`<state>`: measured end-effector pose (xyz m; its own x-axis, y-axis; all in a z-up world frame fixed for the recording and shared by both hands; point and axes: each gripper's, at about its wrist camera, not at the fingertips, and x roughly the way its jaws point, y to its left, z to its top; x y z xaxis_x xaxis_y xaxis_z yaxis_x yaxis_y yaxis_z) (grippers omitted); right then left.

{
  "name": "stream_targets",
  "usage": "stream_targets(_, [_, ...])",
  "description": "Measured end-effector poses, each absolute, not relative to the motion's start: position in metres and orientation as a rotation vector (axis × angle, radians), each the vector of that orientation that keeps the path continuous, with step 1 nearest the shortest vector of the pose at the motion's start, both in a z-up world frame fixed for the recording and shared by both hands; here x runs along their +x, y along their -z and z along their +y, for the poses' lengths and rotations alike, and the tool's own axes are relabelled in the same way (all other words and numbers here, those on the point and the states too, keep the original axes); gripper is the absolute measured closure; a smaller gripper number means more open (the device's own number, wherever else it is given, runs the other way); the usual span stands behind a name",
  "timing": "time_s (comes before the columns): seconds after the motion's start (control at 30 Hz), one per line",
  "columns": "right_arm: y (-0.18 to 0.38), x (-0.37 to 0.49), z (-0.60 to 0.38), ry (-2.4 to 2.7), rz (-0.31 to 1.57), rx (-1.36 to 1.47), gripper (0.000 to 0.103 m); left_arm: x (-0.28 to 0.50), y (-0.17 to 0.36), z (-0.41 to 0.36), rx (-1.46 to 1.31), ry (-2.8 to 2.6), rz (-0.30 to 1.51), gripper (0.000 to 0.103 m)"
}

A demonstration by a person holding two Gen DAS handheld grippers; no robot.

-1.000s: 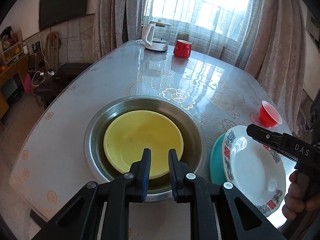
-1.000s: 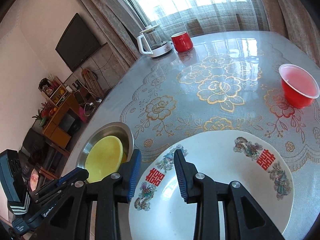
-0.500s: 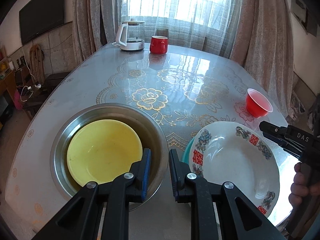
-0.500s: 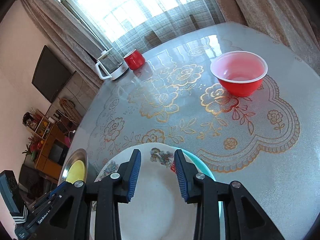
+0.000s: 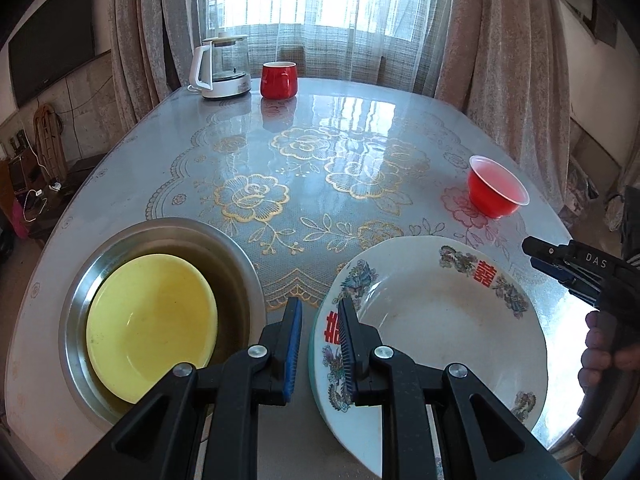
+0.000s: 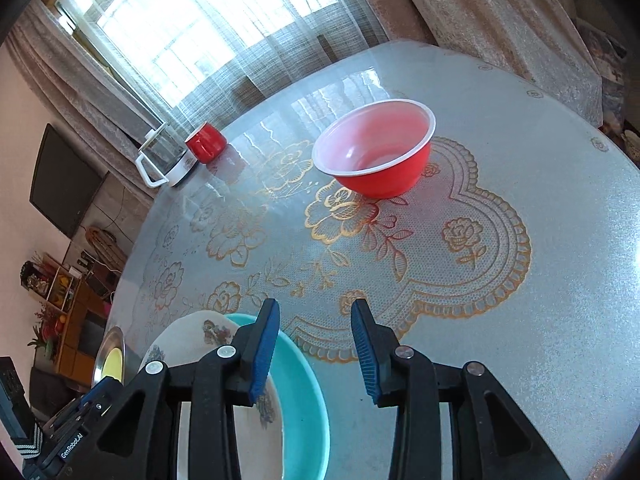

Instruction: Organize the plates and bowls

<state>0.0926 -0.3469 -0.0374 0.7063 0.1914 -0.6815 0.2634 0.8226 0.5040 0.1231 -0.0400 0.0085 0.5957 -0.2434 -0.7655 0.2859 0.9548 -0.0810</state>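
Left gripper [image 5: 318, 336] spread, empty, at the white plate's [image 5: 440, 328] near rim; right gripper [image 6: 314, 344] spread, empty, facing red bowl [image 6: 376, 148] near the table's [image 6: 540, 160] right edge.

Bowls: three — steel bowl [image 5: 160, 236], yellow bowl [image 5: 148, 328], red bowl [image 6: 376, 148]
Plates: two — white plate [image 5: 440, 320], teal plate [image 6: 304, 392]
Mugs: one red mug [image 5: 279, 79]
Kettles: one kettle [image 5: 222, 68]

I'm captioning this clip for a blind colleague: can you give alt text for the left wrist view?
The open left gripper hovers between a steel basin holding a yellow bowl and a white patterned plate on the floral table. A red bowl, red mug and kettle stand beyond; the right gripper enters at right.
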Motion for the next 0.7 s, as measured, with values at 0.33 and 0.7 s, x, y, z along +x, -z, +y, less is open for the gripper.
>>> stream_targets(0.33, [0.044,0.107,-0.397,0.172,0.797,0.69,0.066,0.139,-0.016,-0.071,0.064,0.376,0.884,0.084])
stream_targets(0.7, [0.035,0.132,-0.439,0.251,0.747,0.702,0.065,0.174,-0.023,-0.141,0.08,0.46,0.926,0.082])
